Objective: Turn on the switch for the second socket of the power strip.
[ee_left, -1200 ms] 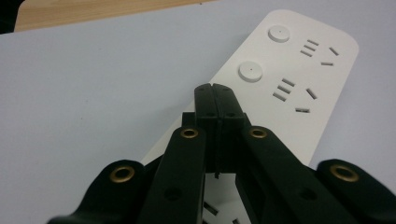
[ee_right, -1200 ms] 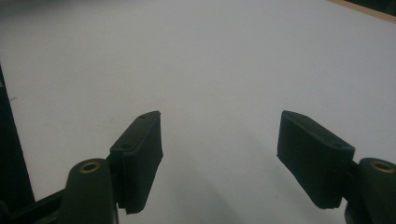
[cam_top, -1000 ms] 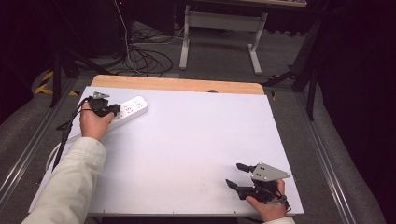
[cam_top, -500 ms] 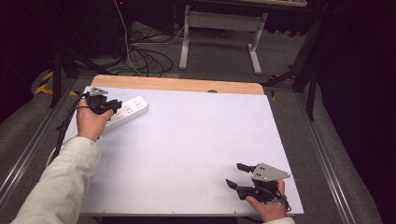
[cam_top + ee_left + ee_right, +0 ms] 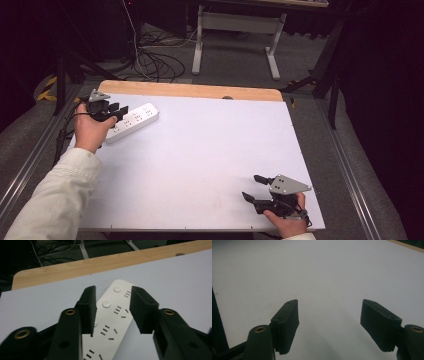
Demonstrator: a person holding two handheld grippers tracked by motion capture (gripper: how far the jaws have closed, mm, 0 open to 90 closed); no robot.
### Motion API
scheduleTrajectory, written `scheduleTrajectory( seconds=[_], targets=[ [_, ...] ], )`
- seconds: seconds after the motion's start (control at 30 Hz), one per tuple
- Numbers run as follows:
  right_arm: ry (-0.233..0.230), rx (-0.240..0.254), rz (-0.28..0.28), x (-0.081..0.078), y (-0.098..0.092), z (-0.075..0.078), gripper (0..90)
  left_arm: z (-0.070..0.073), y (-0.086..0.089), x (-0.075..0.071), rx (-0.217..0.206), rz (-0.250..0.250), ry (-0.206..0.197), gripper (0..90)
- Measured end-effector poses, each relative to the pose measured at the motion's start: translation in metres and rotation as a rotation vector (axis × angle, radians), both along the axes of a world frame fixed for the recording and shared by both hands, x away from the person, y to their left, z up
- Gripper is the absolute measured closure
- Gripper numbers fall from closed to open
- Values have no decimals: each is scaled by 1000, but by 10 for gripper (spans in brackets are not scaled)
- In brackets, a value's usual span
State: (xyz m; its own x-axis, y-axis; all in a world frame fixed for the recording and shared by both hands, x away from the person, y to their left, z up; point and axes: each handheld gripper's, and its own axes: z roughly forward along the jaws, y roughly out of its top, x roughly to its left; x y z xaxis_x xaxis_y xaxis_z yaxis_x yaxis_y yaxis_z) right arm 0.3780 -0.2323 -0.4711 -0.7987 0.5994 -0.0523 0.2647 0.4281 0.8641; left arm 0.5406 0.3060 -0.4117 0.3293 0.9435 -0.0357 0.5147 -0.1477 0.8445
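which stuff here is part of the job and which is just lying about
In the job:
power strip
left tongs, open astride it
white table top

Lying about:
right tongs, open over bare table
cables on the floor
grey stand behind

A white counter [image 5: 200,160] with a wooden strip along its far edge carries a white power strip [image 5: 134,121] near its far left corner, lying at a slant. The left claw [image 5: 116,111], held in a hand with a pale sleeve, sits over the strip's near end, its jaws slightly apart. The right claw [image 5: 255,187] rests near the front right corner, jaws spread wide over bare surface, well apart from the strip.
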Motion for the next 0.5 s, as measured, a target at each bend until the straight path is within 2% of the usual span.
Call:
scheduleTrajectory(
  seconds=[0.13,0.33,0.43,0.5],
  targets=[
    [1,0,1,-1,0,0,314,11,1,-12,8,-24,-38,475],
    [-6,-1,-1,-2,0,1,314,24,-1,-31,-24,-80,-54,338],
    [-6,-3,0,-2,1,1,314,29,-3,-39,-51,-112,-53,326],
    [-7,-7,-4,-2,0,1,314,33,-6,-47,-60,-129,-70,315]
  ],
)
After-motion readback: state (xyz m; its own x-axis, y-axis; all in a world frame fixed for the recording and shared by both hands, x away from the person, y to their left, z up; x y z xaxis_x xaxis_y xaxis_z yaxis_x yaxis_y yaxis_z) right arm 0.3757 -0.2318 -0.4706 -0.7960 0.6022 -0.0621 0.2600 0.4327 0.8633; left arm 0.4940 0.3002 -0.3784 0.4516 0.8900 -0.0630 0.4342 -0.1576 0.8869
